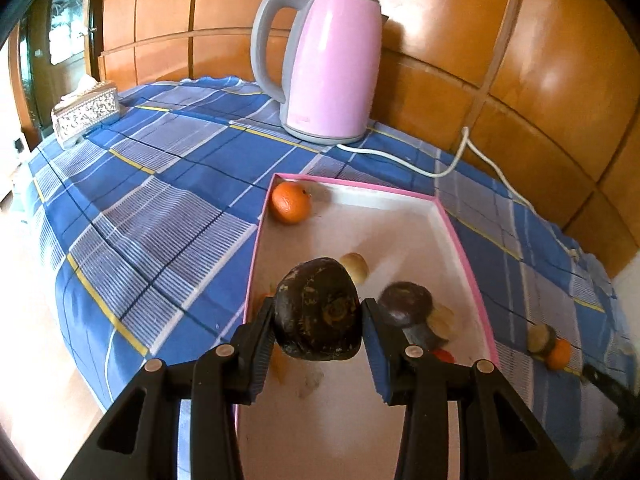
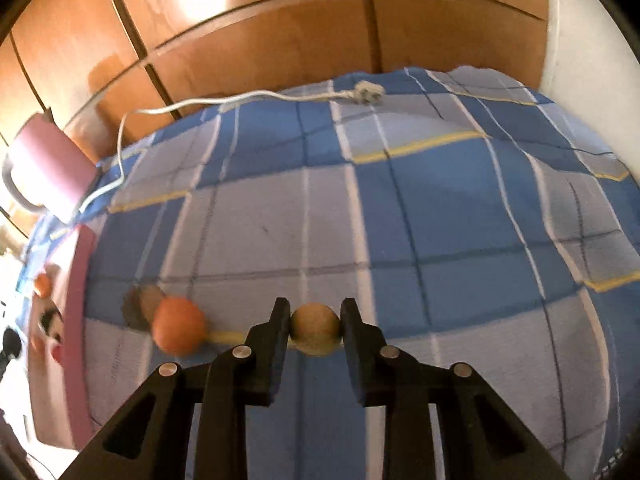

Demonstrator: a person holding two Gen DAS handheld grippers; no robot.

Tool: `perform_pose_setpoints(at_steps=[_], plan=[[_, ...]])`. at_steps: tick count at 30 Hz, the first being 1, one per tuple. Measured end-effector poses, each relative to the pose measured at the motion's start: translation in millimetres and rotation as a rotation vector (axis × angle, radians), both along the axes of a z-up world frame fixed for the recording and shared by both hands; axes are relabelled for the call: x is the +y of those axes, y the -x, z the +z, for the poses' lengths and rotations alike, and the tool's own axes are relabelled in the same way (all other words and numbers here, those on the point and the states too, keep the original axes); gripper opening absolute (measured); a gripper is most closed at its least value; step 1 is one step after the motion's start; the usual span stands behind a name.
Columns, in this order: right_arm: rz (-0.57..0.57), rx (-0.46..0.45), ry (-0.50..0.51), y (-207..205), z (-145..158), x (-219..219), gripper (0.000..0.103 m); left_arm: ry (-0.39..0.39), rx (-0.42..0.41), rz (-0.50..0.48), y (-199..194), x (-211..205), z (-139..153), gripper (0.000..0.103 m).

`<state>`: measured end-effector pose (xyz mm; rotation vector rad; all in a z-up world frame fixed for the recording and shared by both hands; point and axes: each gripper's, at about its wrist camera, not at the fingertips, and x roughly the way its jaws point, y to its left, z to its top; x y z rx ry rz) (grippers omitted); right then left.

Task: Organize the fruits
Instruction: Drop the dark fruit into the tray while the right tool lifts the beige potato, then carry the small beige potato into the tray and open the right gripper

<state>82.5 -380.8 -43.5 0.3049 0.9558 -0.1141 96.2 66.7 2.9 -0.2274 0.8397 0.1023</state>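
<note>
Left wrist view, left to right: a patterned tissue box (image 1: 86,114) is sitting at the far left of the blue plaid tablecloth (image 1: 160,184), and a pink electric kettle (image 1: 324,64) is standing against the wood panelling, its white cord (image 1: 404,158) trailing right. I am holding the left gripper (image 1: 318,328) over the near end of the pink-rimmed white box (image 1: 460,236); its fingers are clamping a dark, rough-skinned fruit (image 1: 318,312) squarely between the pads. Inside the box a mandarin (image 1: 291,202) is lying in the far left corner, a small tan fruit (image 1: 355,266) is showing just behind the held one, and another dark fruit (image 1: 406,304) is lying just right of the right finger. Other pieces beneath are too blurred to name.

Right wrist view: the box edge (image 2: 78,320) is running down the left. On the cloth beside it a brown fruit (image 2: 142,306) is touching an orange one (image 2: 180,330). The right gripper (image 2: 315,330) is closing on a round tan fruit (image 2: 315,328), both fingers meeting its sides, right at the fingertips.
</note>
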Motion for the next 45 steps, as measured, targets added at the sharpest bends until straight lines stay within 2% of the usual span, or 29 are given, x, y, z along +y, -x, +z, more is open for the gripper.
perform_pose_setpoints(at_steps=[13, 18, 25, 34, 45], plan=[[0.011, 0.001, 0.061, 17.1, -13.6, 8.3, 0.026, -0.06, -0.034, 0.005, -1.2, -10.0, -6.0, 0.043], [0.027, 0.005, 0.063, 18.0, -16.1, 9.1, 0.026, -0.073, -0.06, 0.0, 4.0, -14.4, -1.6, 0.051], [0.032, -0.005, 0.125, 20.8, -19.1, 17.9, 0.026, -0.069, -0.082, -0.007, 16.9, -19.3, 4.1, 0.062], [0.034, -0.026, 0.121, 24.6, -18.8, 17.0, 0.026, -0.067, -0.08, -0.023, 29.7, -26.7, 6.4, 0.069], [0.021, -0.029, 0.118, 25.5, -15.6, 17.8, 0.026, -0.095, -0.1, -0.024, 48.1, -30.9, 11.6, 0.072]])
